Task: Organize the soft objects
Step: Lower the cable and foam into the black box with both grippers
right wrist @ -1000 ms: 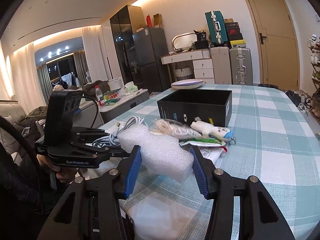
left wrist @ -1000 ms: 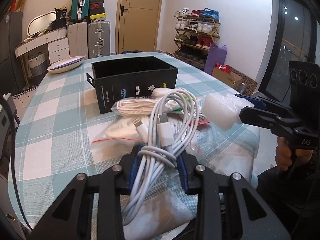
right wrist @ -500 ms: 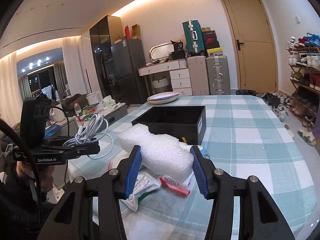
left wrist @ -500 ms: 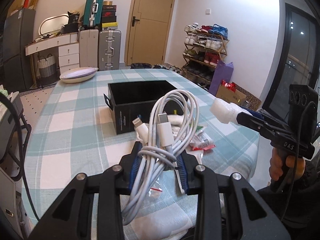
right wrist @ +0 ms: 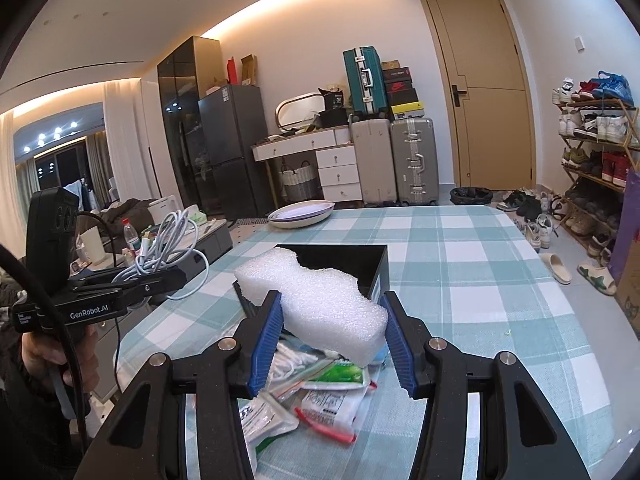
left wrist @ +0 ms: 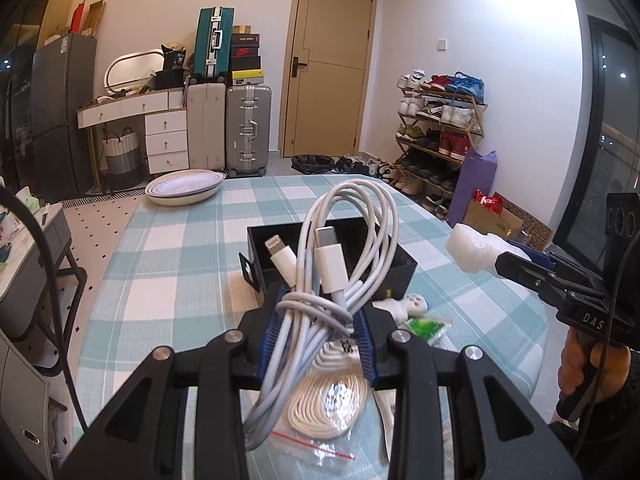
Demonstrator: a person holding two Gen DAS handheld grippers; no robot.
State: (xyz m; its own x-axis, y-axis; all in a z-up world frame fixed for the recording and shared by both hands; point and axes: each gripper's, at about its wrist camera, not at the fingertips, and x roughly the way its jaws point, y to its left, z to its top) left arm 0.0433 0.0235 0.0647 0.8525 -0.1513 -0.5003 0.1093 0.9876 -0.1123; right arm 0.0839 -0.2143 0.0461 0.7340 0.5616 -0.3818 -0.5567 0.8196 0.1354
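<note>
- Looking along the left hand-held gripper [left wrist: 318, 334], we see its blue pads pressed on a bundled white charging cable [left wrist: 340, 256]; the coil rises above the jaws with two plugs pointing up, and a loose loop hangs below them.
- We see the cable held in the air above the worktop [left wrist: 176, 248], which wears a teal-and-white checked cloth.
- Beyond the cable we see an open black box [left wrist: 400, 264] standing on the worktop, its inside mostly hidden from the left wrist view.
- Under the left jaws we see a clear zip bag [left wrist: 328, 400] of pale coiled cord lying on the cloth, and just past it a small white figure [left wrist: 408, 306] beside a green packet [left wrist: 426, 326].
- From the right wrist view, we see the right hand-held gripper [right wrist: 330, 340] clamped on a block of white foam [right wrist: 320, 300], one pad against each side, the block lifted clear of the worktop.
- We see the foam in front of the black box and above a heap of small packets [right wrist: 320, 392] on the cloth.
- Each gripper shows in the other's view, off to the side and apart, with a hand [right wrist: 52, 352] around the left handle.
- At the far edge of the worktop we see a shallow oval dish [left wrist: 184, 190].
</note>
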